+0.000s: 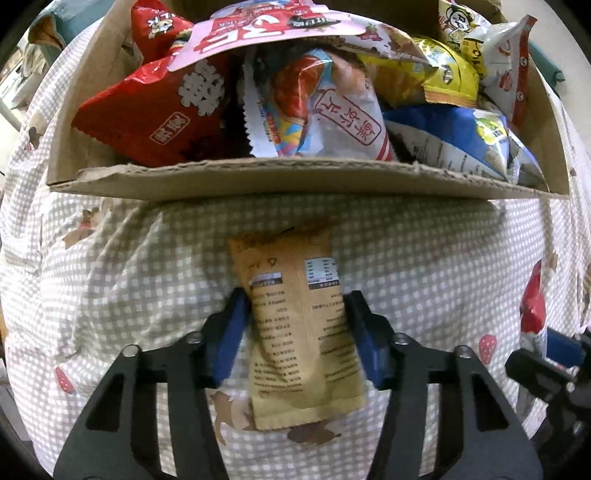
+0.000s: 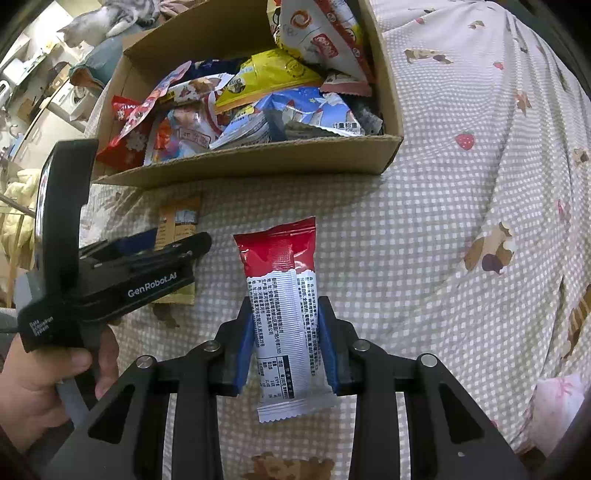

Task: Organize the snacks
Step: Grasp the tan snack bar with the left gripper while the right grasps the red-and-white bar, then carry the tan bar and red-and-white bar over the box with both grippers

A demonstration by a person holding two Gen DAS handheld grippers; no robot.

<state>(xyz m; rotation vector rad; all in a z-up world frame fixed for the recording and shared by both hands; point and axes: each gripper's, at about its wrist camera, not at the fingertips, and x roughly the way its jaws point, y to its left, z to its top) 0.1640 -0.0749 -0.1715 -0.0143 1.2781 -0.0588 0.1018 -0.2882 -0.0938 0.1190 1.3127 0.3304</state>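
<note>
A soft checked cloth (image 2: 424, 221) with small printed strawberries and animals covers the whole surface, and it lies in folds. On it stands an open cardboard box (image 1: 258, 177), full of snack bags in red, yellow, blue and white. In front of the near wall of the box, the left gripper (image 1: 295, 325) points steeply down and its blue pads press on both long sides of a brown snack packet (image 1: 295, 325), so the jaws are narrow and hold this packet, which lies lengthwise between them on the cloth. The right gripper (image 2: 286, 339) is just beside it and also points down; its jaws are narrow too and are closed on a red and white snack bar (image 2: 286, 314), with the red end toward the box. In the right wrist view a hand (image 2: 44, 373) grips the handle of the left gripper, and a grey cat (image 2: 107, 18) rests behind the box.
</note>
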